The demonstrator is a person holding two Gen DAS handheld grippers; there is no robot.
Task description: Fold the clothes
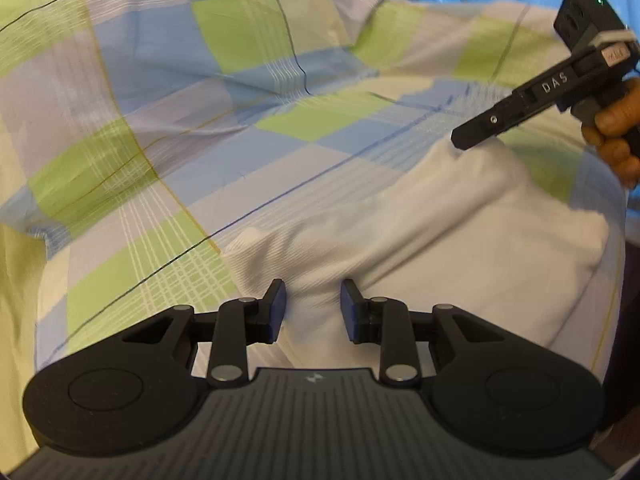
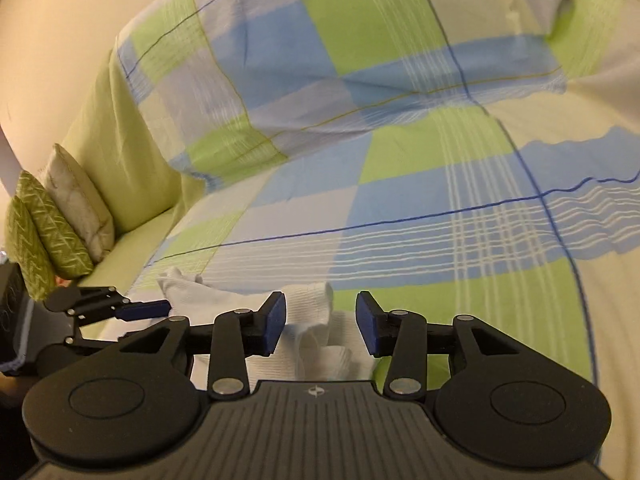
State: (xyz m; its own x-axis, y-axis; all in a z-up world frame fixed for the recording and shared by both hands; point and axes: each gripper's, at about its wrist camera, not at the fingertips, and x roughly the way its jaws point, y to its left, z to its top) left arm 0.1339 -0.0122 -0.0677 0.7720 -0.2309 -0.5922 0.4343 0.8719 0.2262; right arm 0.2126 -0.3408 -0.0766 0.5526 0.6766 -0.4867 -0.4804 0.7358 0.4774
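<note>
Spread across both views is a checked bedcover [image 1: 192,128] in blue, green and pale lilac squares, crossed by thin dark and white lines, and it is rumpled into a raised fold towards the back. At the far left of the right wrist view, a plain green sheet [image 2: 120,128] is seen against a cream wall, and three upright cushions [image 2: 52,232] are leaned beside it, two green with a zigzag pattern and one pale. Near them, the left gripper [image 2: 160,307] is seen from the side, its blue-tipped fingers laid close to the edge of a white ribbed garment [image 1: 440,248]. This garment is spread on the bedcover, bunched and creased, and it fills the lower right of the left wrist view. In that view the left gripper [image 1: 313,308] is shown from behind with its black fingers set narrowly apart, and a raised fold of the white cloth is seen between them; whether the pads press it cannot be told. Further right, the right gripper [image 2: 321,322] is held with its jaws somewhat wider, and crumpled white cloth is seen lying between and below them. At the far right of the left wrist view, the right gripper is seen from outside, gripped by a hand [image 1: 616,136], its tip resting at the garment's far edge.
</note>
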